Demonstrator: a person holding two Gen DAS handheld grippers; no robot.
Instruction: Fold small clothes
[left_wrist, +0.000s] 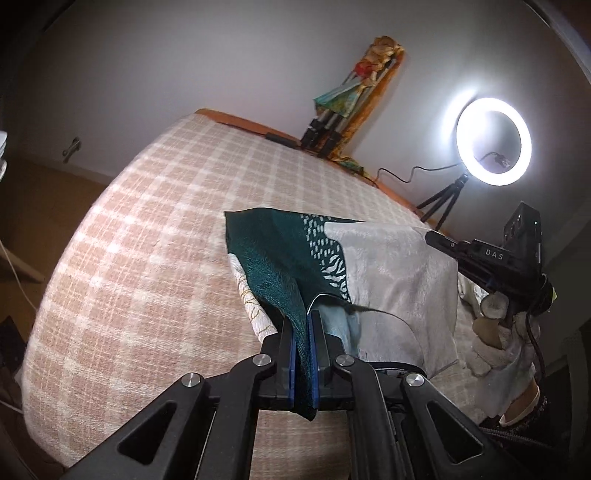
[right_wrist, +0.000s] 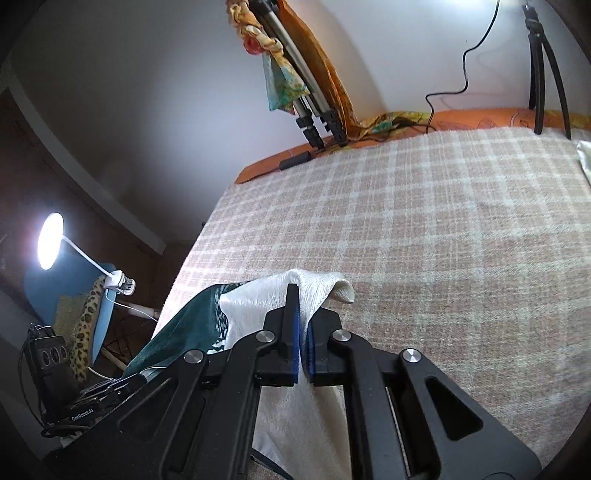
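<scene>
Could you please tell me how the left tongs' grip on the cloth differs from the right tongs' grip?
The left tongs pinch the garment's dark green part; the right tongs pinch its white part. The left tongs clamp a thin edge; the right tongs hold a thicker fold. Both are shut on the same garment above the checked blanket.

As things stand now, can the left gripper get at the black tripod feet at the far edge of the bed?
Probably not yet. The left gripper is shut on the green and white cloth, so it is occupied. The tripod feet stand far across the checked blanket, which lies bare between.
</scene>
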